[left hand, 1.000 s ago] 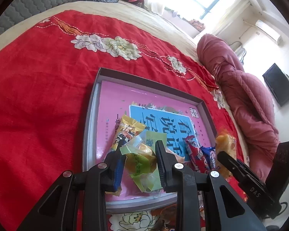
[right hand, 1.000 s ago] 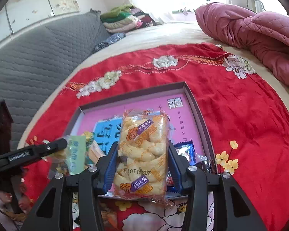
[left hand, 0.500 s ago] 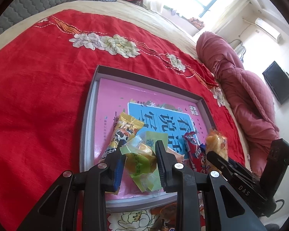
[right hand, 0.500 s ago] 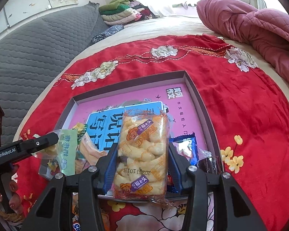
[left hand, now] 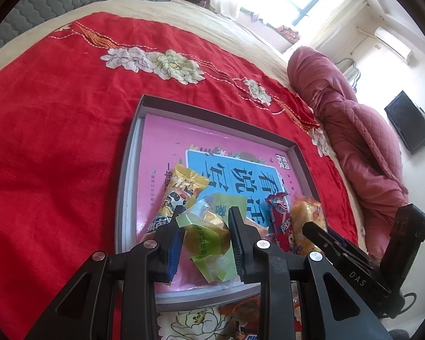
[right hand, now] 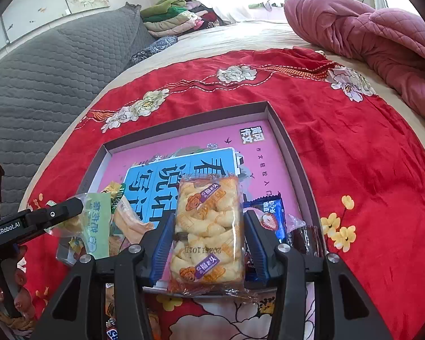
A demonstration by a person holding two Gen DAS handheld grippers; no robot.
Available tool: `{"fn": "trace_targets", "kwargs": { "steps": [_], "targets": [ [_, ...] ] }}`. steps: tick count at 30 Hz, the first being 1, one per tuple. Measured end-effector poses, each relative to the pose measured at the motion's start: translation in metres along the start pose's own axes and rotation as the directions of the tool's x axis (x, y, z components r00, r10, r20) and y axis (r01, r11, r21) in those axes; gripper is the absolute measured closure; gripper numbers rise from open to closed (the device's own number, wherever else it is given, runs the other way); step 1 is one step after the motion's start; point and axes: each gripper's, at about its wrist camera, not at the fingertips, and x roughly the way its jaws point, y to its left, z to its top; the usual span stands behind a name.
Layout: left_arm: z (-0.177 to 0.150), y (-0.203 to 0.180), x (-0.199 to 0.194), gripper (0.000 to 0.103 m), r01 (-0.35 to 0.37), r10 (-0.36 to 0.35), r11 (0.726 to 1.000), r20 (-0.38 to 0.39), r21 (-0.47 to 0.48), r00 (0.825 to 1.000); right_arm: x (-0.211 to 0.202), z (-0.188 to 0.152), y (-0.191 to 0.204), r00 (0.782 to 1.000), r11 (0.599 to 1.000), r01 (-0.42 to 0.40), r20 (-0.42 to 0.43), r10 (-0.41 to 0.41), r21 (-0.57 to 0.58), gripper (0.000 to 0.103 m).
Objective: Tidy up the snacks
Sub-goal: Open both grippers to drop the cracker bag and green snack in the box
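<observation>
A shallow grey box (left hand: 212, 116) with a pink and blue book inside lies on the red cloth. My left gripper (left hand: 205, 225) is shut on a green and yellow snack packet (left hand: 206, 235), held just above the box's near edge. My right gripper (right hand: 209, 233) is shut on a clear packet of yellow puffs (right hand: 209, 226), held upright over the box (right hand: 184, 119). A yellow cow-print packet (left hand: 181, 192), a red packet (left hand: 280, 215) and a blue packet (right hand: 269, 215) lie in the box's near end.
The red floral cloth (right hand: 368, 170) covers a bed. A rolled pink quilt (right hand: 368, 34) lies to the right, a grey padded headboard (right hand: 56, 65) to the left. More snack packets (left hand: 240, 311) lie on the cloth in front of the box. A hand (right hand: 2, 297) holds the left gripper.
The right gripper with its puff packet has shifted left, closer to the left gripper and further over the box. The left gripper and its packet have stayed put.
</observation>
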Motion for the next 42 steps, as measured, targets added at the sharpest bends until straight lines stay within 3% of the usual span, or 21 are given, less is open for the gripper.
{"fn": "trace_targets", "kwargs": {
  "steps": [4, 6, 21, 42],
  "targets": [
    [0.000, 0.000, -0.001, 0.070, 0.001, -0.001, 1.000, -0.001, -0.005, 1.000, -0.005, 0.001, 0.000, 1.000, 1.000, 0.002, 0.016, -0.002, 0.001, 0.053],
    [-0.001, 0.001, -0.002, 0.064, 0.005, -0.005, 1.000, 0.000, -0.010, 1.000, -0.007, 0.001, 0.000, 1.000, 1.000, 0.001, 0.021, -0.001, 0.004, 0.053],
    [0.001, -0.002, -0.016, 0.045, 0.011, -0.011, 1.000, 0.016, -0.004, 1.000, -0.035, 0.001, 0.001, 0.997, 1.000, -0.013, 0.080, 0.012, 0.009, 0.049],
    [-0.004, -0.011, -0.050, 0.033, -0.018, 0.016, 0.999, 0.052, 0.043, 0.999, -0.059, -0.022, 0.014, 0.993, 0.994, -0.099, 0.057, 0.102, -0.049, 0.045]
  ]
}}
